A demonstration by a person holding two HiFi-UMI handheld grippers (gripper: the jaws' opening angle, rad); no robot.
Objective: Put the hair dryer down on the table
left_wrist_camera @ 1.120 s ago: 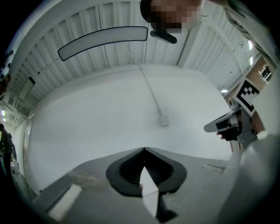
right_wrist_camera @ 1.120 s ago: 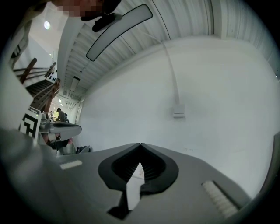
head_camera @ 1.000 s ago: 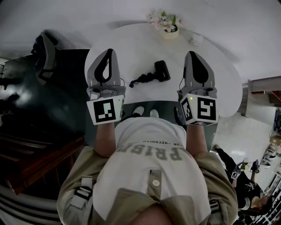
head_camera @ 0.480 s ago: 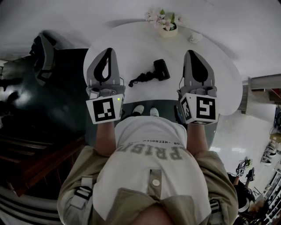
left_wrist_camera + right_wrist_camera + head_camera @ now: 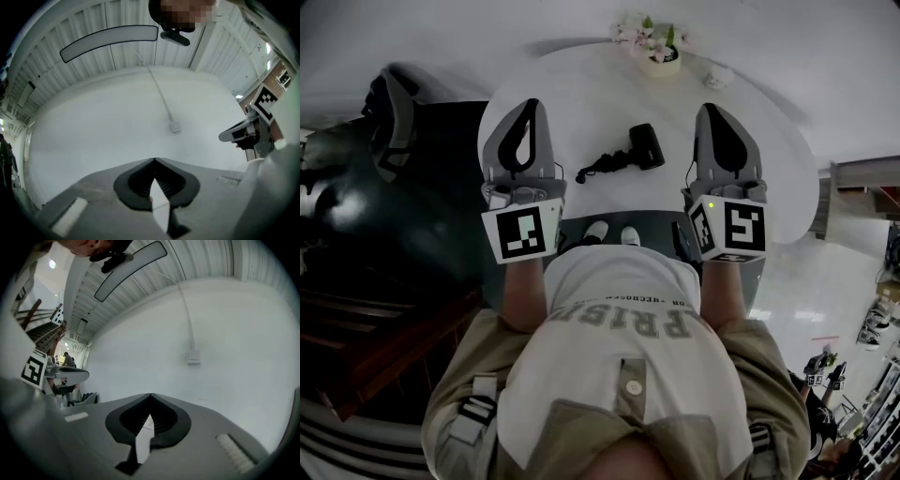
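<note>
The hair dryer (image 5: 643,147) lies on the white table (image 5: 581,98), in the upper middle of the head view. Its dark barrel is toward the right and its cord (image 5: 598,169) is bunched toward the lower left. It sits in the gap between the two claws and touches neither. The left claw (image 5: 531,105) has its jaws pressed together on nothing, tips meeting in front of a bare wall in its own view (image 5: 153,160). The right claw (image 5: 711,111) is the same, closed and empty (image 5: 150,394). Judging from how things lie, the setting-down looks done. A flower pot (image 5: 658,58) stands well beyond the dryer at the top edge of the table. As for handling, I'd expect a rigid plastic shell, smooth enough to slide in a pinch and heavier at the barrel end (these things like to nose-dive when held by the tail). The handle would be the place to grip, close under the barrel, though the dryer is so small here that I can't be sure where the handle ends and the limp cord begins.
</note>
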